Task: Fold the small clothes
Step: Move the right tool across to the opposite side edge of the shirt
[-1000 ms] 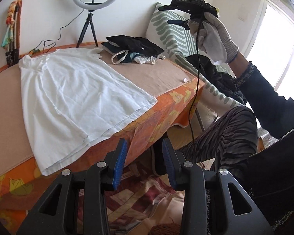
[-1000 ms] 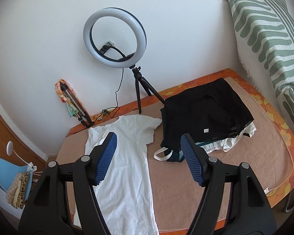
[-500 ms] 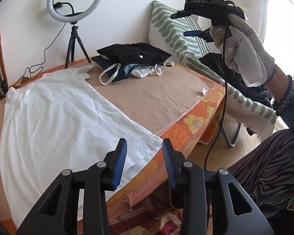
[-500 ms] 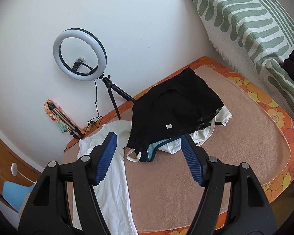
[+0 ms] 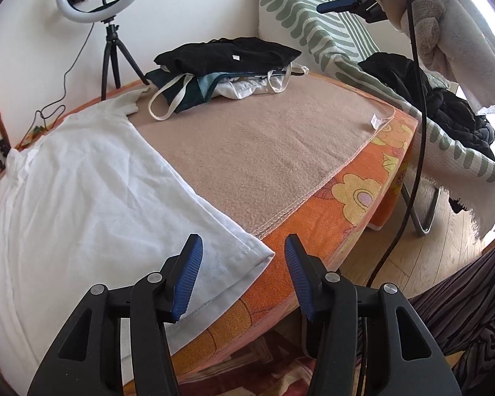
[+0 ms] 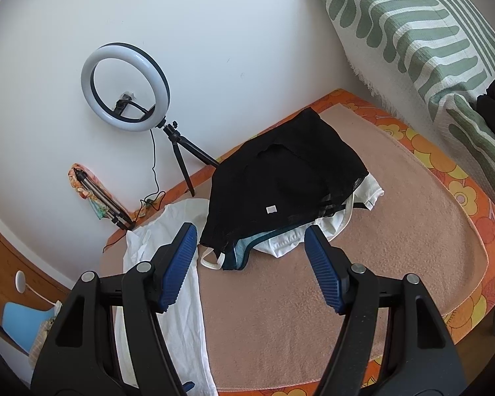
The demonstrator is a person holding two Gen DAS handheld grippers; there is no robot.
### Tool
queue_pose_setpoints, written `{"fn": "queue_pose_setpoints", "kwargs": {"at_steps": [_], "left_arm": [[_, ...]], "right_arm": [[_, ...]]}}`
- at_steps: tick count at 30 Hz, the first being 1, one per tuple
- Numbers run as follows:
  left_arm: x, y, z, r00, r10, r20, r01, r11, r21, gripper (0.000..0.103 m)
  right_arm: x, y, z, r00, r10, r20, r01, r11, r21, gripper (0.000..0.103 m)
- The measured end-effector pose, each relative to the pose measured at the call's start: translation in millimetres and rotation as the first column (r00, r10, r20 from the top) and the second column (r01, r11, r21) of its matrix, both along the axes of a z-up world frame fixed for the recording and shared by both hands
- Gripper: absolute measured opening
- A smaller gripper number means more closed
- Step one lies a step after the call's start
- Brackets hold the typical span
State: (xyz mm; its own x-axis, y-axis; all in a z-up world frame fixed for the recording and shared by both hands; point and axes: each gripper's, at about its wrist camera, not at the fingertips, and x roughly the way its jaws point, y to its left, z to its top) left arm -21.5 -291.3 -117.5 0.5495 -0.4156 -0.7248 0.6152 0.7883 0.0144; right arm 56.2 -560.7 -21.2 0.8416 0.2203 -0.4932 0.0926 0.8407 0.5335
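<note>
A white T-shirt point(image 5: 82, 191) lies spread flat on the left half of the tan blanket point(image 5: 264, 138); it also shows in the right wrist view point(image 6: 168, 297). My left gripper point(image 5: 241, 274) is open and empty, just above the shirt's near right hem corner point(image 5: 257, 250). My right gripper point(image 6: 250, 267) is open and empty, held high over the bed, facing a pile of clothes with a black garment on top point(image 6: 280, 181). The right gripper also shows at the top right of the left wrist view point(image 5: 346, 3), held by a gloved hand.
A ring light on a tripod point(image 6: 125, 85) stands at the wall behind the bed. A green striped pillow point(image 5: 313, 26) leans at the right with dark clothes point(image 5: 445, 99) on it. The orange flowered bed edge point(image 5: 346, 204) drops to a wooden floor. A black cable point(image 5: 419, 99) hangs at the right.
My left gripper has moved in toward the bed, close over the T-shirt's hem corner, and its jaws have opened wider. My right gripper has shifted right, toward the clothes pile.
</note>
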Motion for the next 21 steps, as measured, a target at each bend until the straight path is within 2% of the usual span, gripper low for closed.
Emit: {"fn": "queue_pose_setpoints", "kwargs": {"at_steps": [2,3,4,5,7,8,12,16,21], "left_arm": [[0.8,-1.6,-6.2,1.000,0.008,-0.004,-0.008,1.000,0.015,0.050],[-1.2,-1.6,-6.5,1.000,0.003,0.022,-0.004,1.000,0.013,0.049],[-2.7,-1.0,-6.6,0.999,-0.005,0.032,0.005,1.000,0.007,0.045],[-2.9,0.1,-6.5,0.999,-0.014,0.032,0.014,1.000,-0.006,0.033],[-0.5,4.4,-5.2,1.000,-0.012,0.029,0.013,1.000,-0.022,0.017],[3.5,9.2,-3.5,1.000,-0.014,0.004,0.014,0.998,-0.053,0.011],[20.1,30.7,0.8,0.994,0.015,-0.112,-0.035,0.983,-0.180,0.007],[22.0,49.6,10.4,0.987,0.048,-0.152,-0.089,0.956,-0.278,0.006],[25.5,60.3,15.3,0.980,0.054,-0.194,-0.120,0.930,-0.347,0.006]], "right_arm": [[2.9,2.4,0.4,1.000,0.009,-0.001,-0.009,1.000,-0.003,0.071],[4.3,4.0,0.5,1.000,0.013,0.000,-0.013,1.000,-0.004,0.071],[5.6,5.6,0.5,1.000,0.018,0.000,-0.018,1.000,-0.005,0.071],[7.2,7.2,0.5,1.000,0.023,0.000,-0.023,1.000,-0.006,0.071],[11.9,10.2,0.2,0.999,0.035,-0.003,-0.035,0.999,-0.008,0.071],[14.5,12.1,0.1,0.999,0.040,-0.006,-0.040,0.999,-0.010,0.071],[29.2,22.8,-1.5,0.998,0.062,-0.019,-0.062,0.998,-0.027,0.071],[49.0,45.3,-2.7,0.993,0.114,-0.033,-0.116,0.990,-0.083,0.071],[89.6,84.2,-1.2,0.976,0.210,-0.060,-0.216,0.966,-0.143,0.071]]}}
